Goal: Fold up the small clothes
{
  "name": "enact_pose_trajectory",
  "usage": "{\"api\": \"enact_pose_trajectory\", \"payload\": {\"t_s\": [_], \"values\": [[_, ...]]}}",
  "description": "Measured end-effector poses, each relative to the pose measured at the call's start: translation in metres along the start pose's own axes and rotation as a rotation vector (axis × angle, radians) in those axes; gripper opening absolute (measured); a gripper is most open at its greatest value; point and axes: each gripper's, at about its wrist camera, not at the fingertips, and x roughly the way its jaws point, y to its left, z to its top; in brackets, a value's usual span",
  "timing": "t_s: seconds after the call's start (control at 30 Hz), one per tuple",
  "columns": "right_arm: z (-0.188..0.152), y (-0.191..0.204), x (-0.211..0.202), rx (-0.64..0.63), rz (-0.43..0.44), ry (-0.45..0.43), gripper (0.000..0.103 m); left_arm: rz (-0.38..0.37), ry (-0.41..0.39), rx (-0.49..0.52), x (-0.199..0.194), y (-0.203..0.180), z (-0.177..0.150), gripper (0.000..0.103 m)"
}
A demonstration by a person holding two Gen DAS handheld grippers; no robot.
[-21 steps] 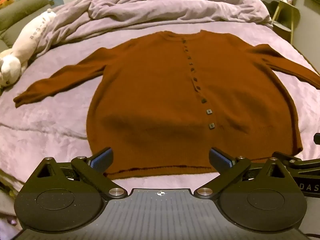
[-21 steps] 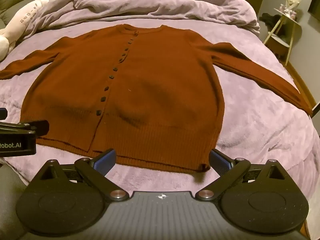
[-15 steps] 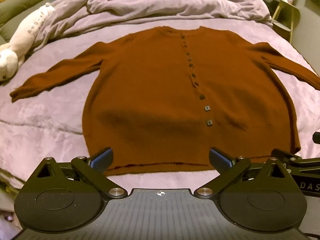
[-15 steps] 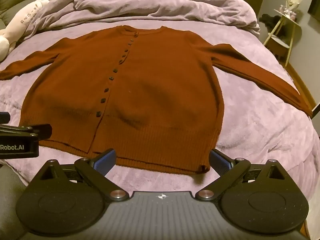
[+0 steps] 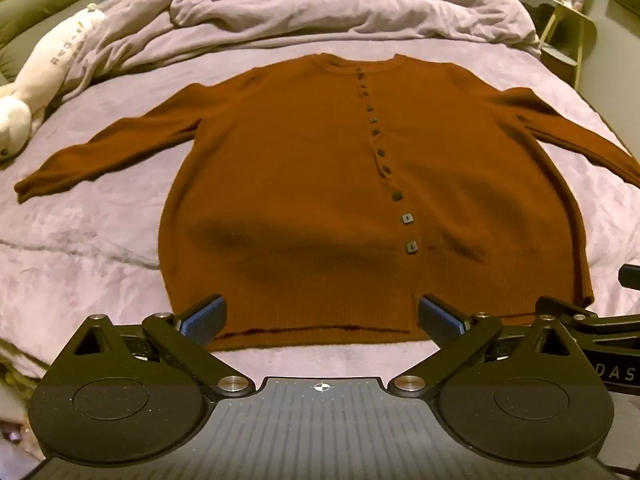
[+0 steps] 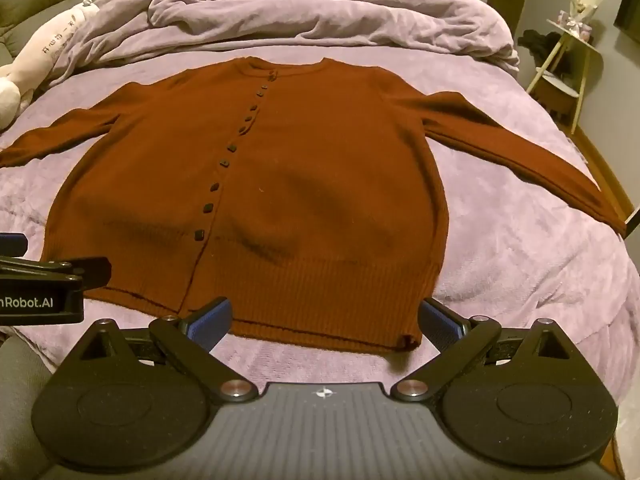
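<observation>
A rust-brown buttoned cardigan [image 5: 320, 184] lies flat and face up on the bed, both sleeves spread out; it also shows in the right wrist view [image 6: 288, 200]. My left gripper [image 5: 320, 316] is open and empty, hovering over the cardigan's hem near its left part. My right gripper [image 6: 324, 320] is open and empty over the hem's right part, its right finger near the lower right corner. The right gripper's body [image 5: 592, 320] shows at the left wrist view's right edge; the left gripper's body [image 6: 44, 284] shows at the right wrist view's left edge.
The bed has a lilac blanket [image 5: 80, 240]. A crumpled lilac duvet [image 5: 320, 12] is piled behind the cardigan. A white plush toy [image 5: 40, 80] lies at the far left. A small side table [image 6: 568, 64] stands to the right of the bed.
Both grippers have moved forward a little, so their fingers now overlap the cardigan's hem. The cardigan has not moved. Both grippers stay open.
</observation>
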Motion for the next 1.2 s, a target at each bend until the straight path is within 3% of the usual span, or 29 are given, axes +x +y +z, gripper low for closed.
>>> {"api": "enact_pose_trajectory", "payload": {"t_s": [1.2], "values": [[0.0037, 0.0, -0.0058, -0.007, 0.02, -0.048, 0.099, -0.014, -0.001, -0.013, 0.001, 0.0036, 0.0008, 0.103]]}}
